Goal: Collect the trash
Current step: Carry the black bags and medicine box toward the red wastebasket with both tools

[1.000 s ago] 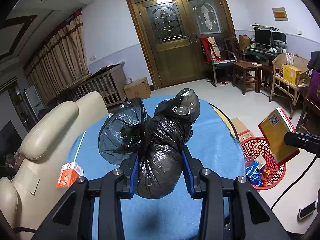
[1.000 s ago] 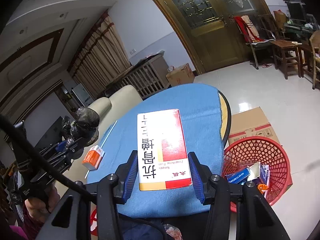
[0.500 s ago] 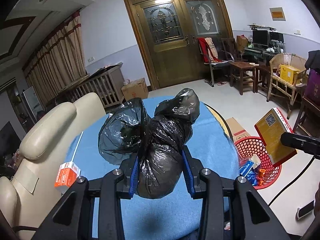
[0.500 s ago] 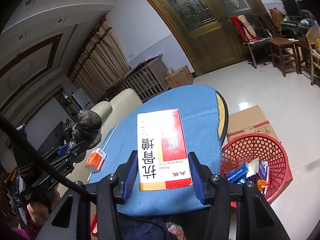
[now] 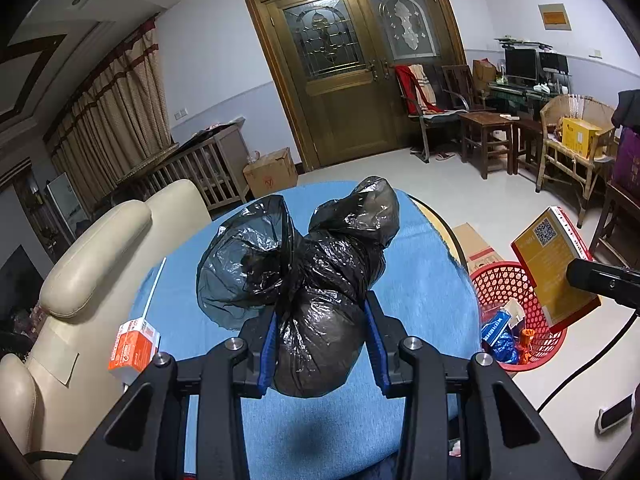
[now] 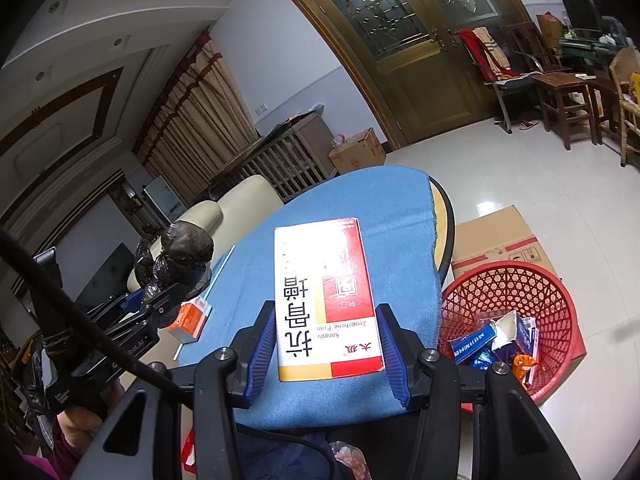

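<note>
My left gripper [image 5: 322, 316] is shut on a knotted black plastic bag [image 5: 320, 280], held above the blue-clothed round table [image 5: 420, 280]. My right gripper [image 6: 326, 312] is shut on a flat red, white and yellow medicine box [image 6: 326, 300], over the table's near right edge. That box [image 5: 552, 256] shows in the left wrist view above the red mesh basket [image 5: 500, 280]. The basket [image 6: 500, 280] stands on the floor to the right of the table and holds several wrappers. The right wrist view shows the bag [image 6: 180, 256] in the left gripper [image 6: 160, 296] at far left.
A small orange and white box [image 5: 134, 346] and a thin white stick [image 5: 154, 288] lie on the table's left side. A cream armchair [image 5: 100, 240] stands left of the table. A flattened cardboard box [image 6: 500, 232] lies behind the basket. Wooden chairs and stools stand at far right.
</note>
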### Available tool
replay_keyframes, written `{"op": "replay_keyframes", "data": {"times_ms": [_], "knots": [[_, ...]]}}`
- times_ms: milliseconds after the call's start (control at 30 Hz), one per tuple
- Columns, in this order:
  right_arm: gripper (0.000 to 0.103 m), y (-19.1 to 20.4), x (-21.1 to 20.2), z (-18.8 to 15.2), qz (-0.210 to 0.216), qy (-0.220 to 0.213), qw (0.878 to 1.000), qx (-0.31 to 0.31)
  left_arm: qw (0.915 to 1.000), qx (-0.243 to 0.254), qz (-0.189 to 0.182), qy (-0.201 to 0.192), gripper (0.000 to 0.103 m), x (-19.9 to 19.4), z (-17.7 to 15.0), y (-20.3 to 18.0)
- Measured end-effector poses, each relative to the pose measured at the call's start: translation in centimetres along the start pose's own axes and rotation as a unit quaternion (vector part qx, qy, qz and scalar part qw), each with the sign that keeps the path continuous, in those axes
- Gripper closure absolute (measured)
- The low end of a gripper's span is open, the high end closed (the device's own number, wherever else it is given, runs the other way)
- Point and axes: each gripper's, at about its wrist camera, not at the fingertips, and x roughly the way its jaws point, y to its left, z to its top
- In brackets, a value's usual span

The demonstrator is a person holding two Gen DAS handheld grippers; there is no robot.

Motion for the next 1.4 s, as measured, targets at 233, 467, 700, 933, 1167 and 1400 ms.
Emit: {"op": "replay_keyframes", "data": {"times_ms": [233,467,700,933,1167,1400], "knots": [[0.051,-0.2,-0.1,-0.2,-0.002,0.004,1.000,0.008,0.9999,0.008,0.002,0.009,0.062,0.7,0.2,-0.5],[0.051,-0.4,-0.3,-0.1,-0.004,0.006,1.000,0.015,0.9997,0.018,0.002,0.015,0.062,1.4,0.8,-1.2],[0.051,-0.8,-1.0,-0.2,-0.005,0.004,1.000,0.026,0.9994,0.030,-0.002,0.017,0.062,2.0,0.5,-1.6],[0.051,-1.7,-1.9,-0.6,-0.009,0.003,0.999,0.039,0.9988,0.043,-0.008,0.020,0.062,2.5,0.6,-2.0],[0.051,-2.7,-2.8,-0.9,-0.012,0.002,0.998,0.059,0.9980,0.058,-0.014,0.022,0.062,2.9,0.7,-3.0],[0.051,-4.1,-3.4,-1.2,-0.014,-0.001,0.997,0.076,0.9968,0.075,-0.021,0.021,0.062,3.1,0.7,-3.8]]}}
